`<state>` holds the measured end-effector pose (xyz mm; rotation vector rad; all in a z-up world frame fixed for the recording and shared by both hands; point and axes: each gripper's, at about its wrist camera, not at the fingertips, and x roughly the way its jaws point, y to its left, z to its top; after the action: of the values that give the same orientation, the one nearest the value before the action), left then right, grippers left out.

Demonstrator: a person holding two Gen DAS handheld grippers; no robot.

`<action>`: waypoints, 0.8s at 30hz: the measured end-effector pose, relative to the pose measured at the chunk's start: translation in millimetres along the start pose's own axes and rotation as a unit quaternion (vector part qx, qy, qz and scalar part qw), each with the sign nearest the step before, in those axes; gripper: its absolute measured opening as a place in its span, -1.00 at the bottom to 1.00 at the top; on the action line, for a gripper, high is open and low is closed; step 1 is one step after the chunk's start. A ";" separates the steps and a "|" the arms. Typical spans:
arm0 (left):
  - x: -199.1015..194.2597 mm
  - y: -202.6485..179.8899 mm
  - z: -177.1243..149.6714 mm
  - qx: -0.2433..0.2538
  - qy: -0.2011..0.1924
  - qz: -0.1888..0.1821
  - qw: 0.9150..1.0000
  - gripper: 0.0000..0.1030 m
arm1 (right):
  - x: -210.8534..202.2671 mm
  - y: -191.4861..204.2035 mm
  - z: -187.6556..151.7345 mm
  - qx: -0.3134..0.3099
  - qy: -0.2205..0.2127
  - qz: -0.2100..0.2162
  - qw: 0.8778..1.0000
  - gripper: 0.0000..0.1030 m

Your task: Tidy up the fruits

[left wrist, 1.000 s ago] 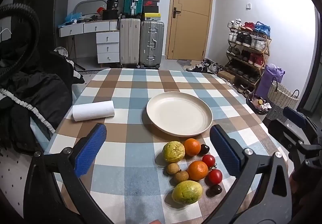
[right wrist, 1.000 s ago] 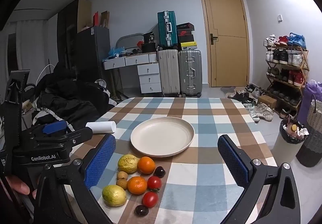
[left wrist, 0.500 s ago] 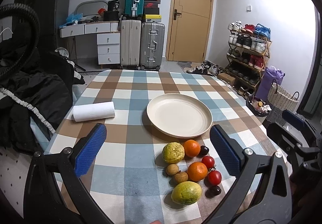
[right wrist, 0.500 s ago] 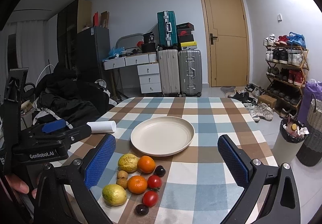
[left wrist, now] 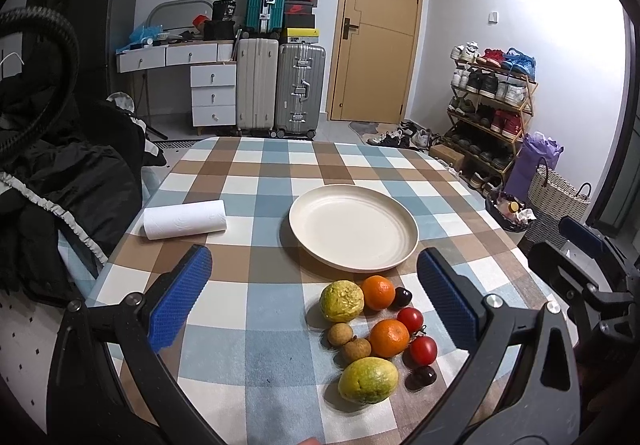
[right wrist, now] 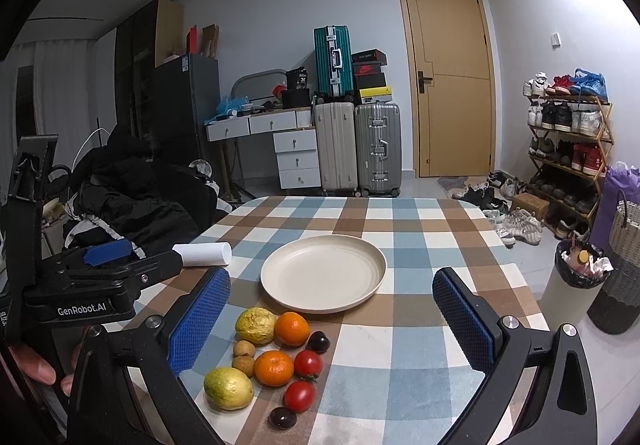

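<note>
While both tools hover over the checked table [left wrist: 256,165]: left gripper [left wrist: 316,299] jaws wide, holding nothing; right gripper [right wrist: 332,319] the same. Fruits [right wrist: 276,357] clustered on the cloth just in front of a bare cream plate [right wrist: 324,279]; paper roll [left wrist: 185,218] well apart at the left

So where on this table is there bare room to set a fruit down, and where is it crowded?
The plate is bare inside. Cloth lies free beyond the plate toward the far edge, between the paper roll and the plate, and right of the plate in the right wrist view. It is crowded just this side of the plate, where the fruit cluster sits packed together.
</note>
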<state>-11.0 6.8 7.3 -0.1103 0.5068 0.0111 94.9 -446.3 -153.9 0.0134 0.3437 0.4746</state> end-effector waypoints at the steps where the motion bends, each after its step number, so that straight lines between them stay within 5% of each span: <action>1: 0.0 0.0 0.1 0.000 0.000 0.000 1.000 0.99 | -0.1 0.3 -0.1 -0.001 0.000 0.001 1.000 1.00; 24: 0.0 -1.6 -3.3 -0.001 0.004 -0.004 1.000 0.99 | -1.8 4.3 -0.4 -0.010 -0.004 0.001 1.000 1.00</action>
<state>-12.6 4.8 4.7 -0.1139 0.5135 0.0027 91.3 -443.3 -153.2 -0.0034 0.3315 0.4788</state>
